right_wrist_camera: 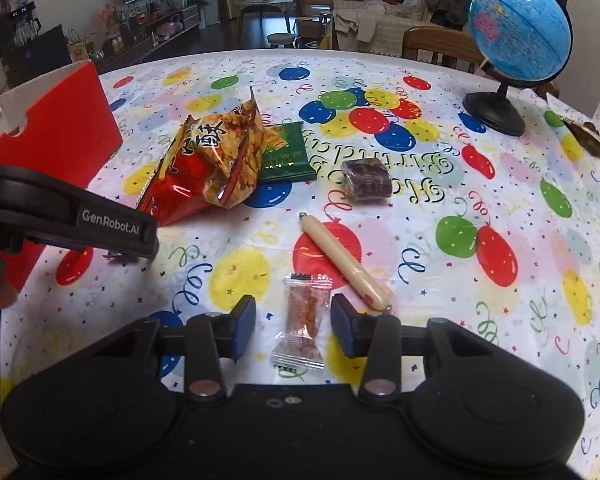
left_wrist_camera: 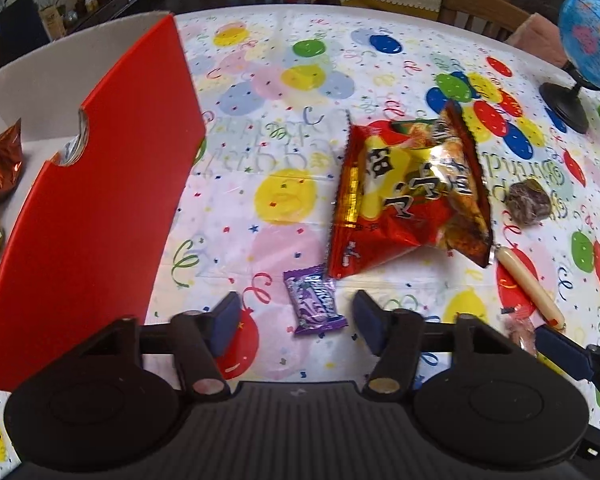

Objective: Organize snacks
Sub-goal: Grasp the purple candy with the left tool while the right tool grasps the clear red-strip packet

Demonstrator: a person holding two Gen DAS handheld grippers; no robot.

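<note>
1. Lying flat on the tabletop (left_wrist_camera: pixel 284 152), w/ balloon-print cloth, a purple candy wrapper (left_wrist_camera: pixel 315 300) sits between the fingers of the left tool (left_wrist_camera: pixel 296 320); pads apart, not touching it.
2. Right tool (right_wrist_camera: pixel 293 326) straddles a clear packet w/ orange snack (right_wrist_camera: pixel 302 322); pads apart, a gap on both sides.
3. Big red-yellow snack bag (left_wrist_camera: pixel 408 196) is near the middle of the tabletop, a green packet (right_wrist_camera: pixel 286 154) partly under it.
4. Thin sausage stick (right_wrist_camera: pixel 346 262) lies diagonal, just beside the clear packet; a dark wrapped cake (right_wrist_camera: pixel 366 180) is further back.
5. Red box (left_wrist_camera: pixel 108 200) stands at left edge, its wall upright; some snacks already inside, approx. two bags visible.
6. Blue globe (right_wrist_camera: pixel 520 36) on black stand at far right.
</note>
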